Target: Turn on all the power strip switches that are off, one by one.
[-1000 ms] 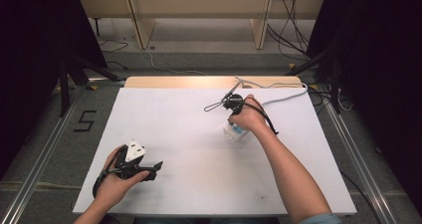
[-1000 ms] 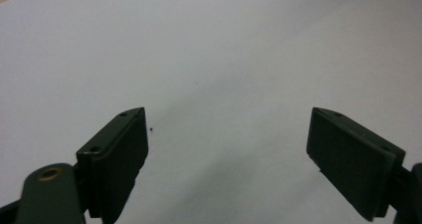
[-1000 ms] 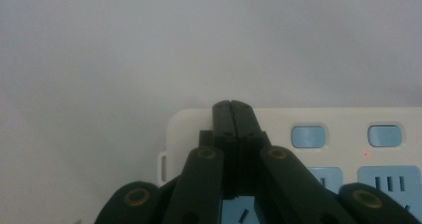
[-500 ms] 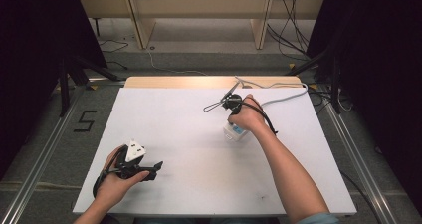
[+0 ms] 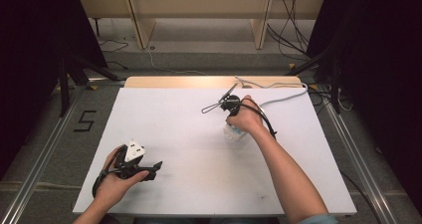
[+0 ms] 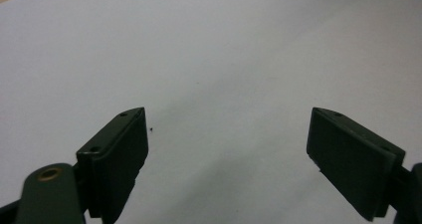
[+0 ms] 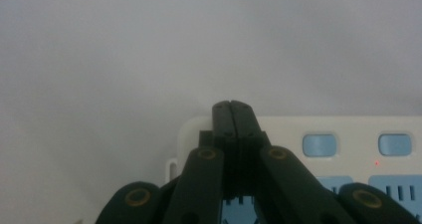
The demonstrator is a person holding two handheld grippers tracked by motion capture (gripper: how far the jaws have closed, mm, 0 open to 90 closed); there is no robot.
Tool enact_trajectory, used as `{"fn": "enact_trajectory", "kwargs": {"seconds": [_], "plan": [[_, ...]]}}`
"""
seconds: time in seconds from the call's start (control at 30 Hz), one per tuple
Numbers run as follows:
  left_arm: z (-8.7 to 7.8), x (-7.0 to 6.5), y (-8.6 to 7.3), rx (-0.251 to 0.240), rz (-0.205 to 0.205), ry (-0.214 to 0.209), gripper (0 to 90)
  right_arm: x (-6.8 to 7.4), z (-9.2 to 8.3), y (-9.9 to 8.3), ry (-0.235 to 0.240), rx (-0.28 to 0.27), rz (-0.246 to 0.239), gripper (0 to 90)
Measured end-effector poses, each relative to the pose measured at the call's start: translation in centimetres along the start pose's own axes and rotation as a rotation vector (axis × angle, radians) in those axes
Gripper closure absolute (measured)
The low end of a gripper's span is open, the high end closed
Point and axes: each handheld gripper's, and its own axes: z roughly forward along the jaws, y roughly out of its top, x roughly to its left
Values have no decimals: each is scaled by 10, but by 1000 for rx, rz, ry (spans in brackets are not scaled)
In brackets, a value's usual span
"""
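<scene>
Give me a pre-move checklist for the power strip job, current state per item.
1. Right hand-held gripper jaws shut: ok, pressed together with nothing between them.
2. Its tips over the power strip: ok, they sit at the strip's white end by the blue buttons; actual contact cannot tell.
3. Left hand-held gripper free: ok, jaws wide open, nothing between them.
4. Left parked away from the strip: ok, it rests near the front left of the table.
5. Strip's grey cable free of the hands: ok, it runs off toward the far edge.
6. Any switch pressed: cannot tell.
</scene>
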Motion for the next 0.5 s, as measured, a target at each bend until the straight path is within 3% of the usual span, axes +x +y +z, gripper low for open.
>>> {"fn": "enact_trajectory", "kwargs": {"seconds": [0.17,0.5], "plan": [[0,-1,0,-3,-2,2,164,-3,-3,-7,-3,-73,22,900],[1,-1,0,2,-2,2,163,-9,-15,-23,7,-152,45,834]]}}
